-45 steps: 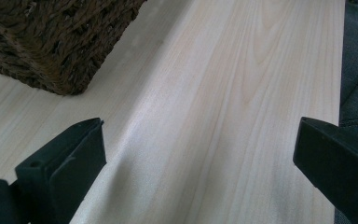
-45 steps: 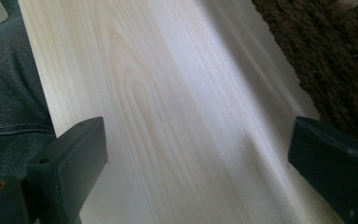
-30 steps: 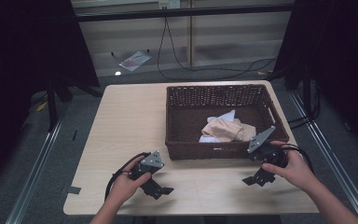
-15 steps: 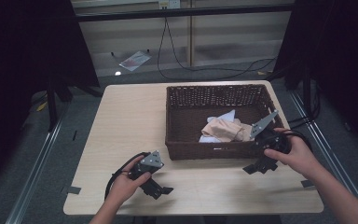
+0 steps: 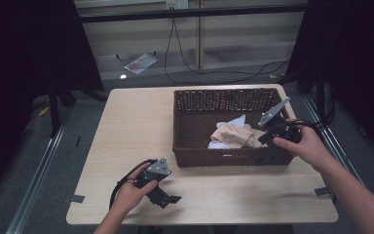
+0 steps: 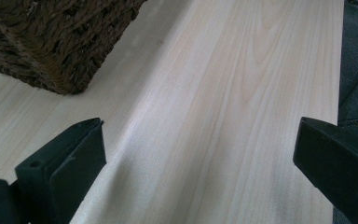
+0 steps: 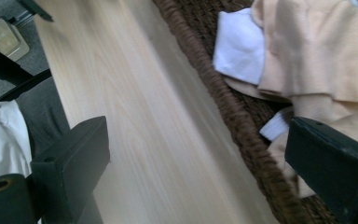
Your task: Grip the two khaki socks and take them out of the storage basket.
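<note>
**Right gripper closes on the basket's cloths**

Since the earlier frames, the right gripper (image 5: 271,152) had swung from the table in front of the basket up to its near right corner, while the left gripper (image 5: 168,199) had stayed put on the table near the front edge.

The beige cloth (image 5: 234,134) lay bunched in the right half of the wicker basket (image 5: 195,122), draped over a white cloth (image 5: 233,122). In the right gripper view the beige cloth (image 7: 317,51) sat just past the basket rim (image 7: 223,107), with the jaws spread wide and straddling that rim, holding nothing. The left gripper's jaws were also wide apart and empty over bare wood (image 6: 223,93).

The likely trouble was a jaw catching the woven rim on the way in and shoving the basket, or pinching both cloths together because they overlapped.

How many cloths lay in the heap was hard to tell; folds hid their edges, and the right gripper's jaw tips were dark against the basket wall in the high view.
</note>
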